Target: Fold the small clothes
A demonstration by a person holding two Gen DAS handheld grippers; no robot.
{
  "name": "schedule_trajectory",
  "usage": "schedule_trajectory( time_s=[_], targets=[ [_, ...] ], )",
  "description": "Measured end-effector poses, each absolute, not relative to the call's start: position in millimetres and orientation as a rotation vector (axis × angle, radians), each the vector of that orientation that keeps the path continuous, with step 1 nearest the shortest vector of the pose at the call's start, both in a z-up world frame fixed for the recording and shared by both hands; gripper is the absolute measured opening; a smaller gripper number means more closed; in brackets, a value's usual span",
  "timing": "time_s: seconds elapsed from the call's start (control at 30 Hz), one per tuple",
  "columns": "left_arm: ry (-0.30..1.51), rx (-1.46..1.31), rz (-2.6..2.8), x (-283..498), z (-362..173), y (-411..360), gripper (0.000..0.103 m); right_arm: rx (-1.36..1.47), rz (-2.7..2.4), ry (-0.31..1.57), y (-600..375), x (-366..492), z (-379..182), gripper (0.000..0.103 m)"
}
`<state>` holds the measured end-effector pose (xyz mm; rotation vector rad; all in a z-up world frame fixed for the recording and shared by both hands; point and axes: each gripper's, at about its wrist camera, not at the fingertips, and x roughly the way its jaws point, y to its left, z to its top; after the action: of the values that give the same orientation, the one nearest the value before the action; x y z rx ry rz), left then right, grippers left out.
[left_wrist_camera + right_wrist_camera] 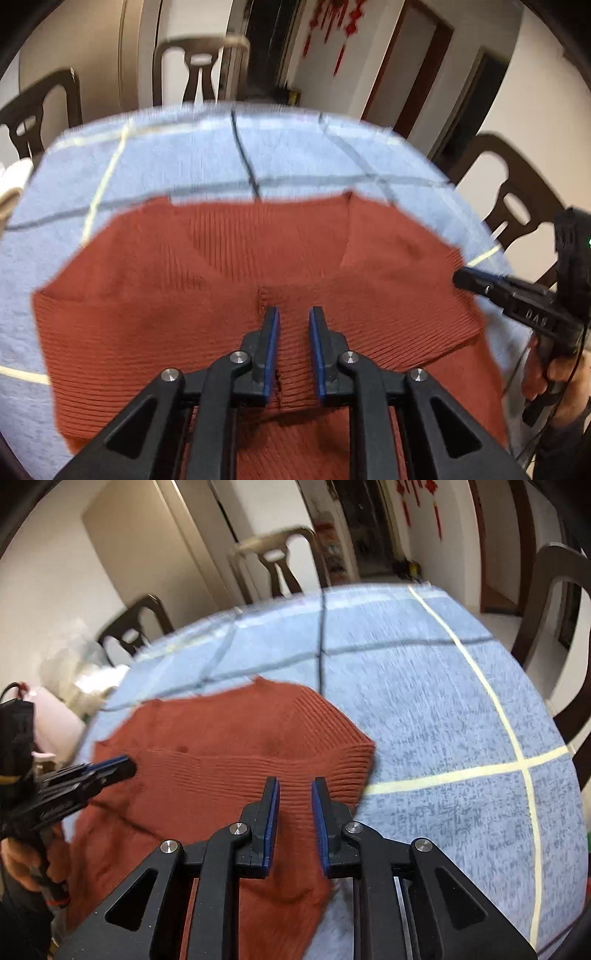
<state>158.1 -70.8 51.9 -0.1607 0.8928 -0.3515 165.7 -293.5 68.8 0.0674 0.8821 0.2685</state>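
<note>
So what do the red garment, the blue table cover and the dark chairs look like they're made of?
Red garment: ribbed knit, probably wool or acrylic, matte; fine parallel ridges run across it.
Blue table cover: soft woven or brushed fabric, heathered and matte, with pale and dark grid lines.
Dark chairs: likely wood or moulded plastic with a dark brown finish; blur leaves it open.

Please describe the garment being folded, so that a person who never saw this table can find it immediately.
Look at the table with the light blue checked cloth. On its near part lies the sweater, under both grippers. It is the only rust-red, ribbed knit piece; everything around it is pale blue.
</note>
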Motion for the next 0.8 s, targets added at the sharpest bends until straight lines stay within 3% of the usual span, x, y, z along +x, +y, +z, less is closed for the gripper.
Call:
schedule_trajectory(
  time_s=[0.33,0.63,0.8],
  targets=[
    [0.797,-0.088,-0.208,108.4,60.8,-22.9,0.024,0.031,0.342,0.853,-286.0,126.9,72.6,0.024],
    [0.793,-0.150,-0.083,89.7,50.3,19.7,0.024,0.011,0.336,0.858,-287.1,116.8,66.7,0.024],
    [0.815,-0.148,-0.061,95.2,37.8,20.7,0.029,-0.011,0.339,0.881,-284.7,118.0,59.5,0.024]
  ],
)
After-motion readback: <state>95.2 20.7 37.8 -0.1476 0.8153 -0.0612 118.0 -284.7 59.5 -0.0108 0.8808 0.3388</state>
